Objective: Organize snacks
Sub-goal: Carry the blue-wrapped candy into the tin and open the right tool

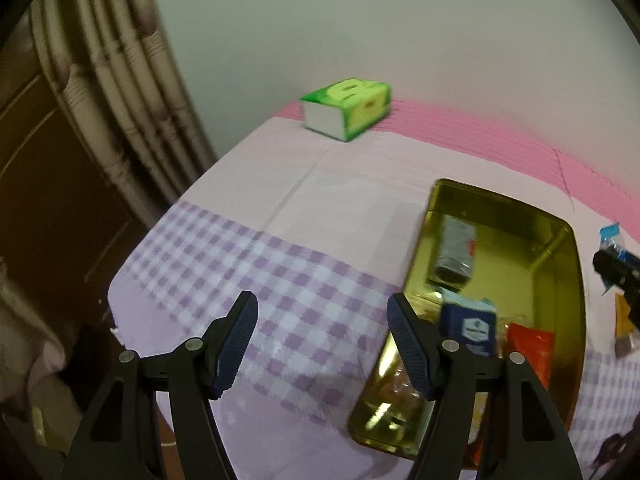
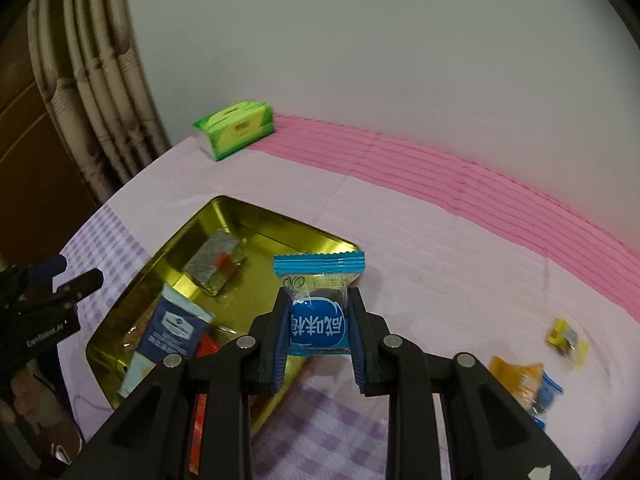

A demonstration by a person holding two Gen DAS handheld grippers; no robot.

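My right gripper [image 2: 318,300] is shut on a clear snack packet with a blue sealed top and blue label [image 2: 320,266], held above the near right edge of a gold tin tray [image 2: 288,222]. In the tray lie a grey packet [image 2: 214,260], a dark blue packet [image 2: 176,330] and a red packet [image 2: 208,346]. My left gripper [image 1: 322,308] is open over the checked cloth left of the tray [image 1: 500,200], with nothing between its fingers. The right gripper [image 1: 616,272] shows at that view's right edge.
A green tissue pack [image 1: 346,108] sits at the table's far left by the wall. A small yellow snack [image 2: 566,338] and an orange and blue packet [image 2: 524,380] lie on the cloth right of the tray. A curtain [image 1: 120,100] hangs beyond the table's left edge.
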